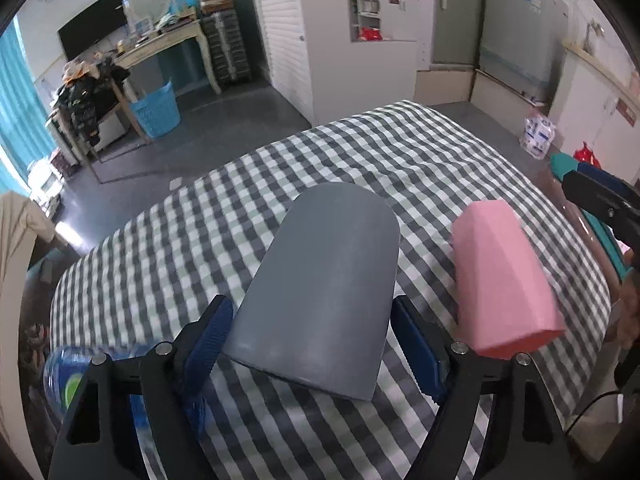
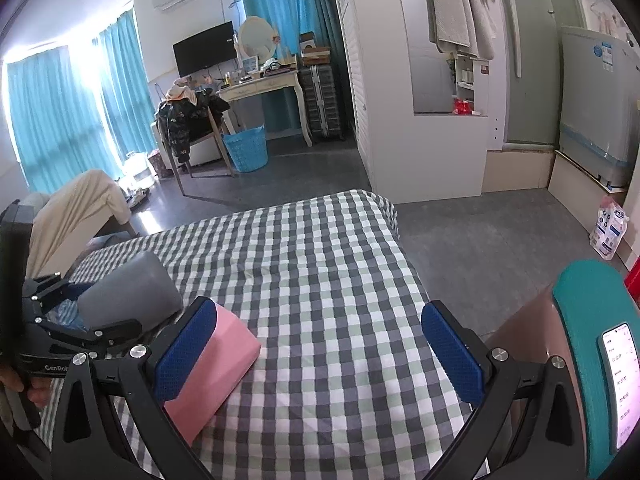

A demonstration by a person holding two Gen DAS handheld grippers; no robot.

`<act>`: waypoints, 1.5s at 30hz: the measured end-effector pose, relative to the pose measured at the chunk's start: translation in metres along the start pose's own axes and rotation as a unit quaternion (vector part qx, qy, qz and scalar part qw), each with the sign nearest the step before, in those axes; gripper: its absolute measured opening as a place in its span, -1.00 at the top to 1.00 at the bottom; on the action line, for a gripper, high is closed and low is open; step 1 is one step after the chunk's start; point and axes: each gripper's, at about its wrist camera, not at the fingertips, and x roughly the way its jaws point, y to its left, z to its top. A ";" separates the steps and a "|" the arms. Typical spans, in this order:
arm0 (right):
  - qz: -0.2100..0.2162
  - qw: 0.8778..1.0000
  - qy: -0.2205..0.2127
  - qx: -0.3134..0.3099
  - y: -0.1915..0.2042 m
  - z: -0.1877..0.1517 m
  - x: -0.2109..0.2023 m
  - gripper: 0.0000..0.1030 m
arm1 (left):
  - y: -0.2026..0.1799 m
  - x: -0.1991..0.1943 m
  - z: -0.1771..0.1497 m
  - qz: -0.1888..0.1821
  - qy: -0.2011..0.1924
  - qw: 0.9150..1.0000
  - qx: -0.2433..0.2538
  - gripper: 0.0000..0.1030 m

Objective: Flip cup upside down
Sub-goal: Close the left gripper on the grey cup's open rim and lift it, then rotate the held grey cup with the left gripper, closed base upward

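Observation:
A grey cup (image 1: 324,288) stands between the blue pads of my left gripper (image 1: 316,344), on the checked tablecloth (image 1: 360,152). The pads lie close beside its lower part, and I cannot tell whether they press on it. A pink faceted cup (image 1: 504,276) stands just to its right, outside the left gripper. In the right wrist view the grey cup (image 2: 132,296) sits at the left in the left gripper (image 2: 80,332). The pink cup (image 2: 216,368) is beside the left pad of my right gripper (image 2: 320,352), which is open and empty.
The table ends at the far edge (image 2: 360,196), with grey floor beyond. A plastic water bottle (image 1: 76,376) lies at the left. A teal chair back (image 2: 588,320) and a phone (image 2: 620,384) are at the right. A blue basket (image 2: 246,148) stands on the floor.

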 end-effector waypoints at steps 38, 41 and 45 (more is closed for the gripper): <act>0.018 0.995 -0.065 -0.078 0.078 -0.028 -0.138 -1.00 | -0.041 -0.127 -0.126 0.033 -0.032 0.984 -0.170 -0.57; 0.019 0.993 -0.070 -0.093 0.094 -0.026 -0.143 -1.00 | -0.021 -0.150 -0.125 0.021 -0.070 0.981 -0.182 -0.58; 0.021 0.991 -0.072 -0.111 0.117 -0.022 -0.146 -1.00 | 0.007 -0.175 -0.127 0.012 -0.123 0.973 -0.194 -0.71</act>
